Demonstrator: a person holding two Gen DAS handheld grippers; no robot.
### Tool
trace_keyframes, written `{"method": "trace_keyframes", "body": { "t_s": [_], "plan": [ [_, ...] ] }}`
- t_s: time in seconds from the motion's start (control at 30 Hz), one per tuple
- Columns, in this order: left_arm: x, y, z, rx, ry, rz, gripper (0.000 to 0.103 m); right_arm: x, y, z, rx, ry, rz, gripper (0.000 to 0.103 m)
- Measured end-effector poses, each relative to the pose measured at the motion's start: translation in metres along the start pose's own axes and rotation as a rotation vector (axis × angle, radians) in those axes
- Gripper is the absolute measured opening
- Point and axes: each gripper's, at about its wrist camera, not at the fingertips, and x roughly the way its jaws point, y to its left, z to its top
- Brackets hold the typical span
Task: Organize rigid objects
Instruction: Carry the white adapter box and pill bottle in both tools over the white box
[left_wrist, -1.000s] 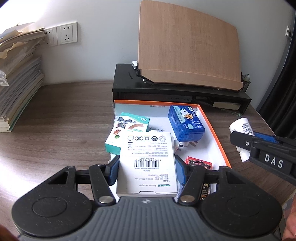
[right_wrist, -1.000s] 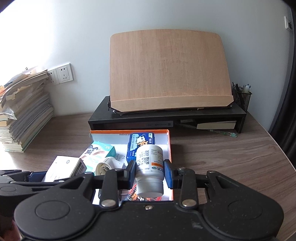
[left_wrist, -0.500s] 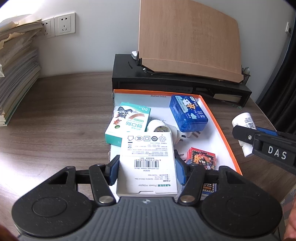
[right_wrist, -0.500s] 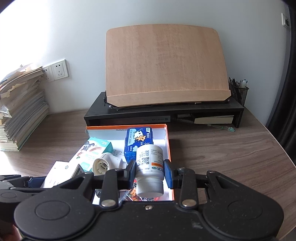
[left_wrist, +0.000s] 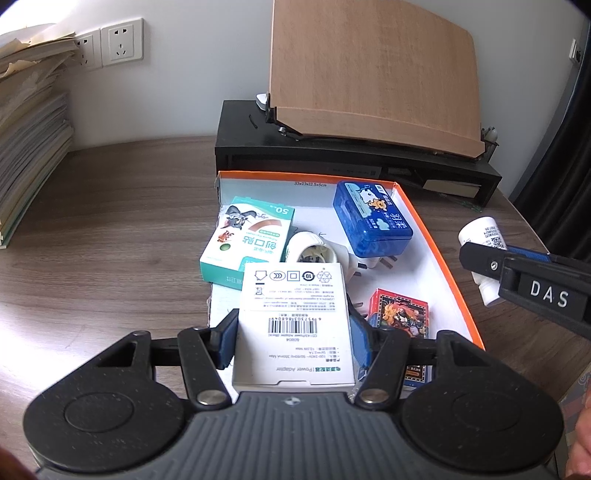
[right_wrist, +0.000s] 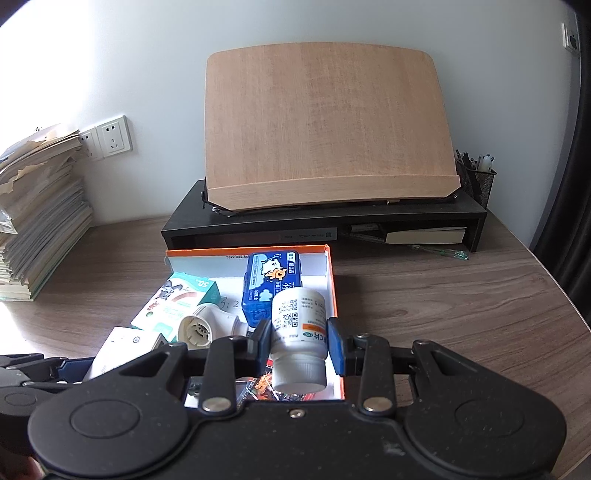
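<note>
Above the orange-rimmed tray, left hand-held gripper pinching a white barcoded box, right hand-held gripper a white pill bottle.

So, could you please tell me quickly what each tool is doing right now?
Left tool: closed on the white power adapter box.
Right tool: closed on the white pill bottle.

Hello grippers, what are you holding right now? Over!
Left gripper shut on white power adapter box. Right gripper shut on white pill bottle. Both over orange-rimmed box, already crowded.
</note>
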Motion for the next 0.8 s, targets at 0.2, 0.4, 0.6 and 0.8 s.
{"method": "trace_keyframes", "body": {
  "t_s": [0.2, 0.4, 0.6, 0.8],
  "plan": [
    [0.0010, -0.0006, 0.0004, -0.004, 0.000, -0.004, 0.060, 0.0025, -0.0006, 0.0012, 0.001, 0.001, -0.001, 0.040],
    [0.0016, -0.0017, 0.0014, -0.004, -0.001, -0.008, 0.060, 0.0044, -0.0008, 0.0028, 0.002, -0.001, -0.007, 0.040],
    [0.0027, -0.0034, 0.0029, -0.001, -0.001, -0.012, 0.060, 0.0062, -0.0026, 0.0038, 0.006, 0.000, -0.012, 0.040],
    [0.0032, -0.0031, 0.0036, 0.000, -0.002, -0.015, 0.060, 0.0081, -0.0029, 0.0057, 0.003, 0.003, -0.012, 0.040]
  ]
}}
